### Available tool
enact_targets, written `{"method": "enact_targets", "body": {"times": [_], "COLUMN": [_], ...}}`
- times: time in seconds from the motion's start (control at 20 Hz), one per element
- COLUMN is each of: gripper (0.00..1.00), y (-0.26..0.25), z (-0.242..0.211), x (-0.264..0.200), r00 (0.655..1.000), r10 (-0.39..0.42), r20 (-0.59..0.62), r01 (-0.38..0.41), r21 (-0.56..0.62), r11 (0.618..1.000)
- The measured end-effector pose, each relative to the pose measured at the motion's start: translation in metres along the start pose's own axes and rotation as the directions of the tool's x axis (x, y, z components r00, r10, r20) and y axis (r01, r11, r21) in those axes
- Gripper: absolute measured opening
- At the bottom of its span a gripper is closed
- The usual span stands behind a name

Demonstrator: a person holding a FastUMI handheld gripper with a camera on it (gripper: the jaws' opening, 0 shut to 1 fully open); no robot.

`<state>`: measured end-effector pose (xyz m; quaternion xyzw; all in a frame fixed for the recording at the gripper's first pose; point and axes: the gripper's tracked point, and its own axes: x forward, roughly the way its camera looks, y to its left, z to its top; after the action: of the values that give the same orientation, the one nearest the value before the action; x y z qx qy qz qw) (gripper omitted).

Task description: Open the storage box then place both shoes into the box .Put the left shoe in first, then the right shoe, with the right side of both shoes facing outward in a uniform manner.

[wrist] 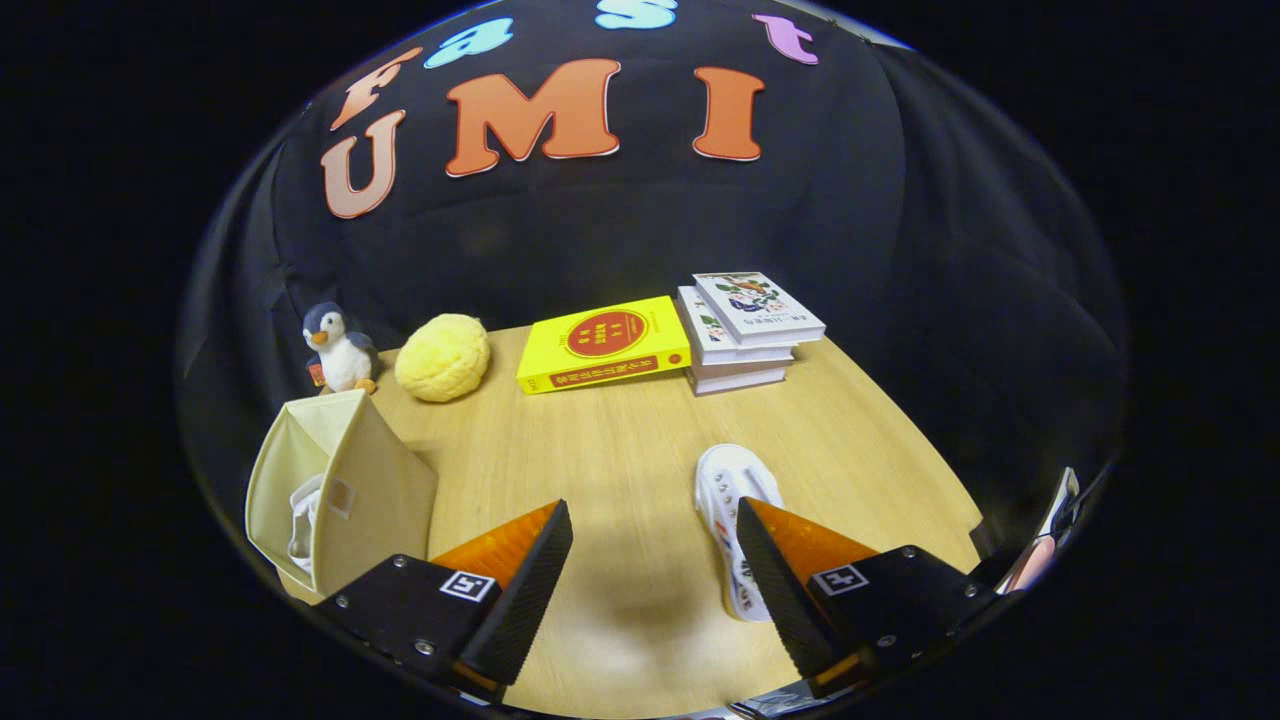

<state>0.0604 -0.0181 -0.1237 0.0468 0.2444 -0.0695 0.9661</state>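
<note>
Storage box [340, 490] left of gripper [655, 560], shoe [728, 490] beside right finger, books [745, 330] beyond.

Nothing here reads clearly. The yellow book [604, 345] beyond the jaws bears characters too small to make out, as does the top book [758, 307] of the stack beside it.

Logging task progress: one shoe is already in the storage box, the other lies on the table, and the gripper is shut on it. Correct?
Not quite. The gripper view shows the gripper open and empty; the white shoe lies beside one finger. The storage box part holds.
</note>
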Motion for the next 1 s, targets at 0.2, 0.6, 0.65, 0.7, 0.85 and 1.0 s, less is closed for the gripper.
{"method": "enact_targets", "body": {"times": [0.2,0.6,0.65,0.7,0.85,1.0], "gripper": [0.99,1.00,1.00,1.00,1.00,1.00], "y": [-0.054,-0.104,-0.106,-0.107,-0.111,-0.115], "z": [-0.015,-0.059,-0.064,-0.068,-0.082,-0.088], "x": [0.012,0.040,0.043,0.046,0.057,0.071], "r00": [0.999,0.992,0.990,0.989,0.984,0.979], "r10": [-0.019,-0.024,-0.023,-0.021,-0.027,-0.050], "r20": [-0.036,-0.125,-0.138,-0.146,-0.177,-0.196], "r01": [0.018,0.007,0.001,-0.004,-0.009,0.002], "r21": [-0.033,-0.140,-0.155,-0.168,-0.198,-0.234], "r11": [0.999,0.990,0.988,0.986,0.980,0.972]}}
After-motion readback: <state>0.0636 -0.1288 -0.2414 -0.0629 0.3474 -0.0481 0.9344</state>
